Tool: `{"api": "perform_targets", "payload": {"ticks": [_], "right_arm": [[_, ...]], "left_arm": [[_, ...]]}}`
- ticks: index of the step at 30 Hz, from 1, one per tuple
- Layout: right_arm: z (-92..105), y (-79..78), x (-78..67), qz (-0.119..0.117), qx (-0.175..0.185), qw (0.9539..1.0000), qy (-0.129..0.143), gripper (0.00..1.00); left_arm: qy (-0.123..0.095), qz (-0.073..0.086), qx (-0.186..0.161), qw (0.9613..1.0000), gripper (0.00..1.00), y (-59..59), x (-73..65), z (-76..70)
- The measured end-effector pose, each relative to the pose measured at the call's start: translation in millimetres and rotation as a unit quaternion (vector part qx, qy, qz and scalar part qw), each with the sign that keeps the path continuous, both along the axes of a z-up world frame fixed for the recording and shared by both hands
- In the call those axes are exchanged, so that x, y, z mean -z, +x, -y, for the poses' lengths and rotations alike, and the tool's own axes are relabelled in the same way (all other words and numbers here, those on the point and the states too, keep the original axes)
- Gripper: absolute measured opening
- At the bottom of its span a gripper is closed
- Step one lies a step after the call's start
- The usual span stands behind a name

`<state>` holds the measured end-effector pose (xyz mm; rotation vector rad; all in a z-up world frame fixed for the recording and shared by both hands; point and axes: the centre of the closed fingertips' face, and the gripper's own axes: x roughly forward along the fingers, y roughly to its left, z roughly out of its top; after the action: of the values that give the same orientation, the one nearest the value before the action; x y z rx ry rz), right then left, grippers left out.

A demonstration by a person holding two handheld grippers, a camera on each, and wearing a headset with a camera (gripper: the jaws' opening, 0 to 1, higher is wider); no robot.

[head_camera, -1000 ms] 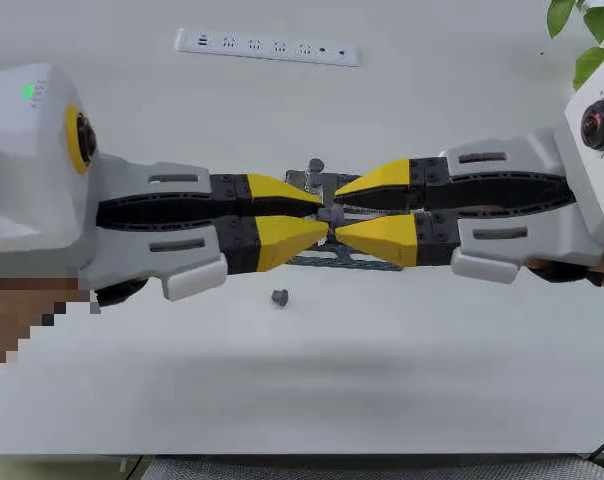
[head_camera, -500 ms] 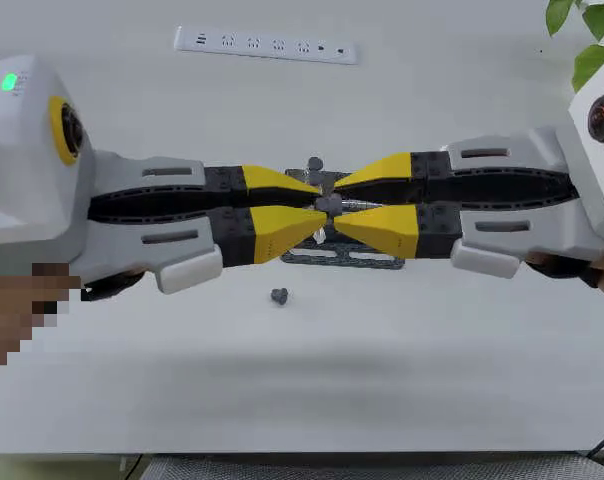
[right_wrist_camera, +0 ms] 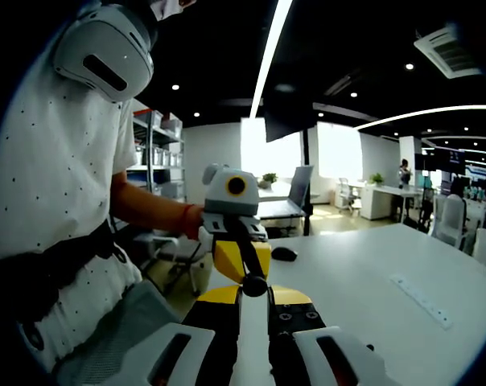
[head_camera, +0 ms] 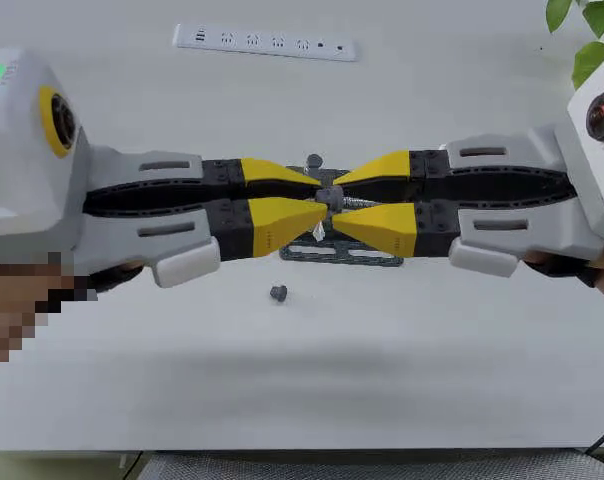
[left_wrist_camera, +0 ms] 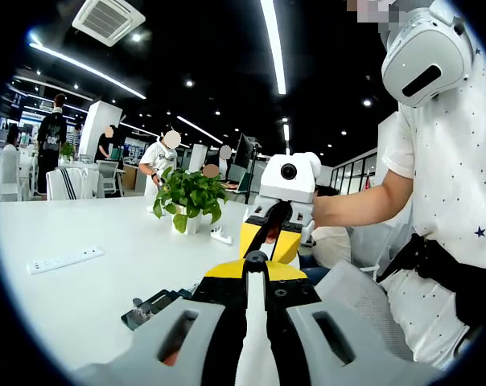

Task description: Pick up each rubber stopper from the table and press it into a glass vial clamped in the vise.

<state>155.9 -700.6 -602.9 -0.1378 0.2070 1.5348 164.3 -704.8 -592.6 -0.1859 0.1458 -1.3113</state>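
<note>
Grey rubber stopper (head_camera: 329, 196): at frame centre in the head view, pinched among four yellow jaw tips, overlapping the upper edge of the vise in the picture.
Left gripper (head_camera: 322, 198): reaching in from the left edge of the head view. Jaws drawn nearly together, tips nipping the rubber stopper from its left side. In the left gripper view, dark stopper sitting right at the end of the narrowed jaws.
Right gripper (head_camera: 335, 199): reaching in from the right edge, tip to tip with the left gripper. Jaws likewise narrowed onto the rubber stopper from its right side.
Vise (head_camera: 344, 252): dark metal, flat on the table just below frame centre, partly hidden behind the jaw tips.
Threaded screw (head_camera: 358, 202): silver, showing between the right gripper's two jaws.
Second stopper (head_camera: 278, 293): grey, loose on the table, lower left of the vise and apart from it.
Grey cap (head_camera: 314, 160): small and round, just above the vise's far edge.
Table (head_camera: 312, 380): white, matte.
Power strip (head_camera: 265, 43): white, near the top edge, left of centre.
Plant leaves (head_camera: 585, 50): green, upper right corner.
</note>
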Motion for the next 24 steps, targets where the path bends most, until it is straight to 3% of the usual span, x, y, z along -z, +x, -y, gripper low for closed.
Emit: {"api": "perform_targets", "payload": {"ticks": [16,24], "right_arm": [[-2.0,-1.3,-12.5,-0.021,0.003,0.9992,0.035,0.07],[-3.8,-6.0,-21.2,-0.025,-0.009,0.9988,0.04,0.07]], "left_arm": [[-0.039,-0.017,0.0,0.9991,0.03,0.3,-9.0,-2.6],[-0.073,-0.038,0.011,0.9966,0.03,-4.2,-16.7,-4.6]]}}
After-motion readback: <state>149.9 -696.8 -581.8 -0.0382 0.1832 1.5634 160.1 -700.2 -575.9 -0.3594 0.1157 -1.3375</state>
